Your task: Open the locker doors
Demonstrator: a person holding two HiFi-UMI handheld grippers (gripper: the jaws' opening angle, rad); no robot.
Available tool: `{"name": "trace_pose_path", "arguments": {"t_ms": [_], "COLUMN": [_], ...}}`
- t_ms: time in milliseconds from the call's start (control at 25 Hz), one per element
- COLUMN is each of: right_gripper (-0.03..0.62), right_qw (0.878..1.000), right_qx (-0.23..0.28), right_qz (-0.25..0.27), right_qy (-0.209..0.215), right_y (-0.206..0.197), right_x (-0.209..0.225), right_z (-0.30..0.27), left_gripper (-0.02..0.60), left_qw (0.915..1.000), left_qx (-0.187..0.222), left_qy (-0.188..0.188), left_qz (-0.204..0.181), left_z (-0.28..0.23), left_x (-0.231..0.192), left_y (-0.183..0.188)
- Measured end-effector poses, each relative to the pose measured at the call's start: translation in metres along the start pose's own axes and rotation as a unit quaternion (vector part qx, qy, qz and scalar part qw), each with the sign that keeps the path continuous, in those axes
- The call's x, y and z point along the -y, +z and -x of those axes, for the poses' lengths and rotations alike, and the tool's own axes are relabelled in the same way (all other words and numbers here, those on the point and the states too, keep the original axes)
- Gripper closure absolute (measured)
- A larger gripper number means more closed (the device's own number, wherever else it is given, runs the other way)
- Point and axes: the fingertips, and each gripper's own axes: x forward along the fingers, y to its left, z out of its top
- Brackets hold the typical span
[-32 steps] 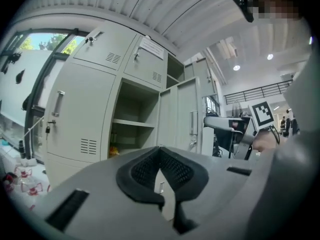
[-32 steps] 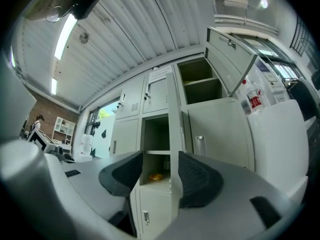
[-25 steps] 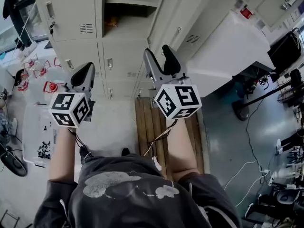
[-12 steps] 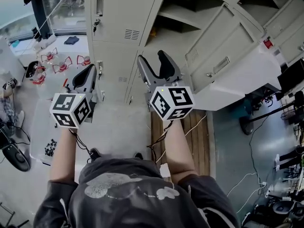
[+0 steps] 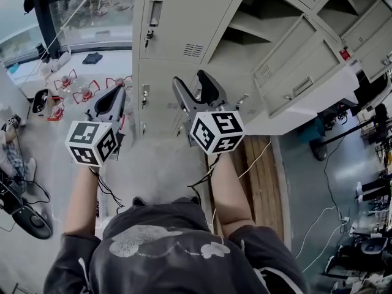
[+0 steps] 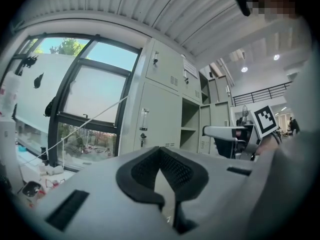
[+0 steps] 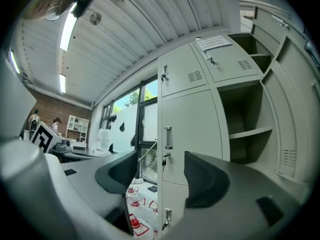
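I am sighting the upright door handle [image 7: 168, 136] ahead through the just-opened, empty jaws of the right gripper [image 5: 191, 81]; left gripper [image 5: 116, 95], jaws together, hanging short of that handle

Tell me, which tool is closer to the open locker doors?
Right. The right tool is just left of the open doors; the left tool is farther left.
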Motion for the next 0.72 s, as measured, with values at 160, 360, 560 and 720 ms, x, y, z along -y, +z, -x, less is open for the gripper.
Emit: {"name": "trace_pose_path", "arguments": {"t_ms": [160, 360, 560, 720], "right_gripper": [0.301, 0.299, 0.299, 0.299], "right_qw": [1.0, 1.0, 1.0, 1.0], "right_qx": [-0.005, -0.017, -0.012, -0.007], "right_qz": [-0.004, -0.003, -0.007, -0.004], "right_qy": [-0.015, -0.011, 0.001, 0.016], "right_y": [-0.007, -0.014, -0.013, -0.011], "right_x": [-0.02, -0.035, -0.039, -0.04], "right_z": [-0.016, -0.037, -0.076, -0.116], "left_gripper": [0.572, 0.572, 0.572, 0.572], "left_qw": [1.0, 0.9999, 1.0, 1.0], "left_qx": [-0.003, 0.0, 0.001, 0.0], "left_qy": [-0.009, -0.013, -0.002, 0.008], "left_qz": [0.0, 0.009, 0.01, 0.003], "left_z": [0.01, 0.017, 0.014, 0.003], "left_x": [-0.025, -0.042, -0.065, -0.086], "left_y": [0.001, -0.003, 0.001, 0.003]}}
